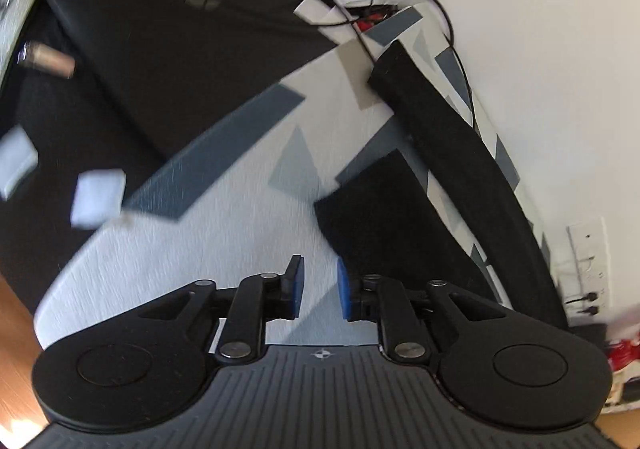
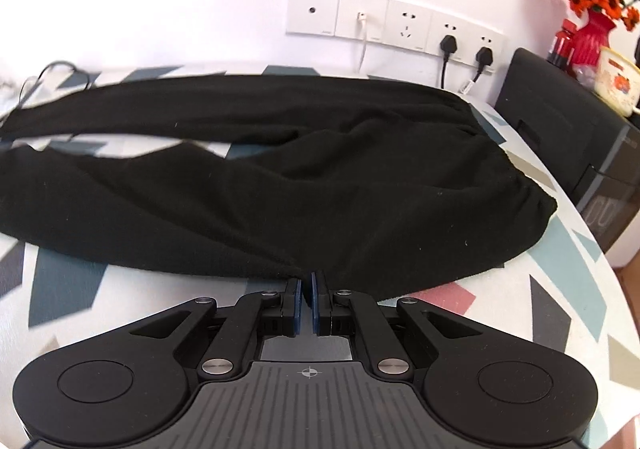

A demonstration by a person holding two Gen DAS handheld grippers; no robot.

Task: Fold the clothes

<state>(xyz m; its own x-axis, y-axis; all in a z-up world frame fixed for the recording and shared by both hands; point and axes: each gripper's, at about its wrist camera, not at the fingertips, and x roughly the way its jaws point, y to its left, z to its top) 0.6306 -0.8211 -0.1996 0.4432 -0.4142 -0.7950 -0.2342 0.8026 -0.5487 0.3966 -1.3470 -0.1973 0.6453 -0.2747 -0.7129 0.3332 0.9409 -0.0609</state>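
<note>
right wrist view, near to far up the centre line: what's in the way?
Right claw, shut on the near edge of the black trousers → patterned tablecloth in a thin strip behind them → white wall with the socket strip.

The trousers lie across the table, legs running left, waistband to the right. The right gripper sits at their near edge. Wall sockets stand behind; a flower vase stands far right. The left gripper hangs over the table near a trouser leg.
</note>
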